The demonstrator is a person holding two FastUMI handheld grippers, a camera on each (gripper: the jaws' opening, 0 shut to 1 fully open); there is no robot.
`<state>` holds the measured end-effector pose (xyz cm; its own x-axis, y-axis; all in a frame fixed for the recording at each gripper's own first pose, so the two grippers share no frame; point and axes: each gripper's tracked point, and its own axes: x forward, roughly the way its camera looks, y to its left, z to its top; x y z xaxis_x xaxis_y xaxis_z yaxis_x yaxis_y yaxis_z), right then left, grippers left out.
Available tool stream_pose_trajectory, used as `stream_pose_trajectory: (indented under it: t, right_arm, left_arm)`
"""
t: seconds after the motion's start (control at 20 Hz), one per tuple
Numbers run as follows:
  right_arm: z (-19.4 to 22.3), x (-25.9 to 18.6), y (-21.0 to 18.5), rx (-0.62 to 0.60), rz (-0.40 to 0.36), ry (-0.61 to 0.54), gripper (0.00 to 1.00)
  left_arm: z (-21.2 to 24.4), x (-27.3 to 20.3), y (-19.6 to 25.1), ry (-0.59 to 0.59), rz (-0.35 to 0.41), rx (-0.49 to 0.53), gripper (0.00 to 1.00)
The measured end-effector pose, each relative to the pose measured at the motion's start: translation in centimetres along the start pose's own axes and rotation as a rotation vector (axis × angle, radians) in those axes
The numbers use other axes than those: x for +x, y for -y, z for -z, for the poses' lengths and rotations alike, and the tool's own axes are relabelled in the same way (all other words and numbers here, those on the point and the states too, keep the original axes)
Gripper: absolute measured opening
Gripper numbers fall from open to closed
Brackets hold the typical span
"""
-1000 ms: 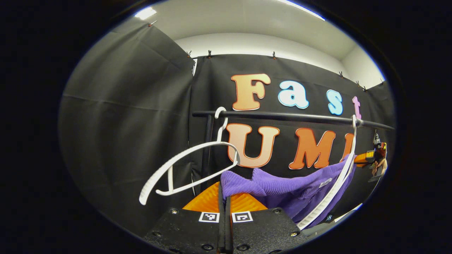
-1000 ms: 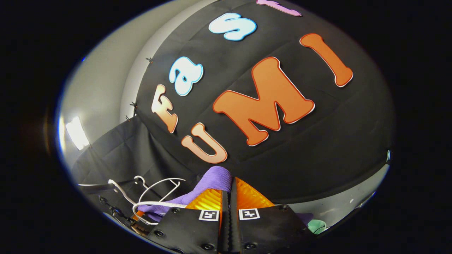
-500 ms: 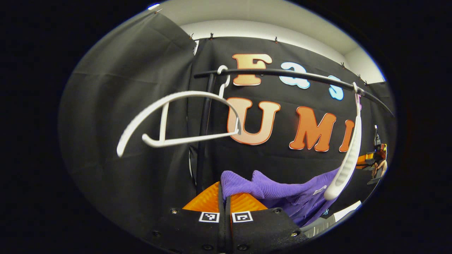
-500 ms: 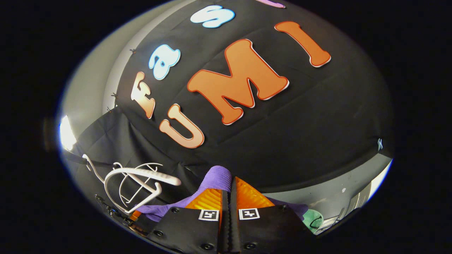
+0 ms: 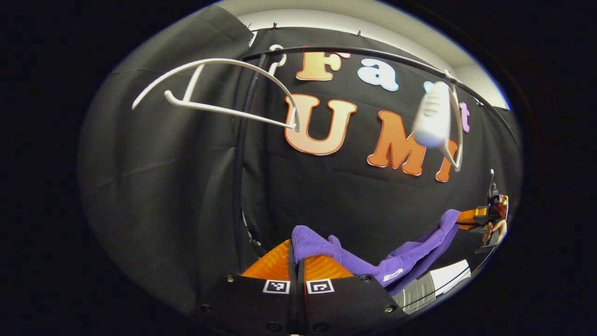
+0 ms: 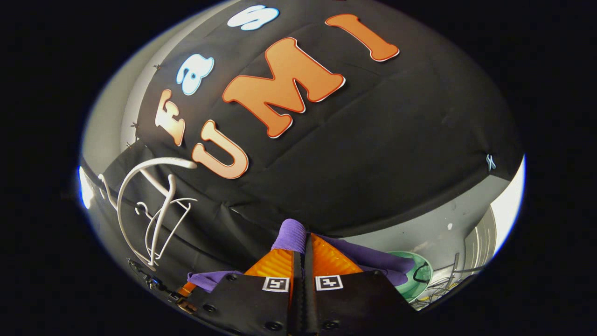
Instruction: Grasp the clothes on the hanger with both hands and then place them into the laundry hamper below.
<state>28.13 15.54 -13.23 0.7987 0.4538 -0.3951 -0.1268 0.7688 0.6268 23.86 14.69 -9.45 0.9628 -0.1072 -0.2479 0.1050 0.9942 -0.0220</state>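
A purple ribbed knit garment (image 5: 410,252) with a small white label. Two white plastic hangers (image 5: 219,86) on a black metal rail (image 5: 354,50). The booth wall is black cloth (image 5: 177,177). A mint-green round hamper rim (image 6: 419,275) shows at the lower right of the right gripper view, on a grey floor (image 6: 433,228).

The green hamper (image 6: 413,280) is cut off by the view's edge.
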Motion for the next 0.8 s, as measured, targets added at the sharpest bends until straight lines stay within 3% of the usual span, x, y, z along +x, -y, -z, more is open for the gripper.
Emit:
stream_pose_trajectory:
  t: [0.45,0.8]
  right_arm:
    - [7.0,-2.5,0.0,-0.129,0.069,-0.024,0.07]
    - [10.9,-2.4,3.3,-0.136,0.186,-0.036,0.07]
  left_arm:
    - [5.4,1.6,11.9,-0.102,0.199,0.021,0.0]
    - [9.6,3.9,21.4,-0.201,0.332,0.075,0.0]
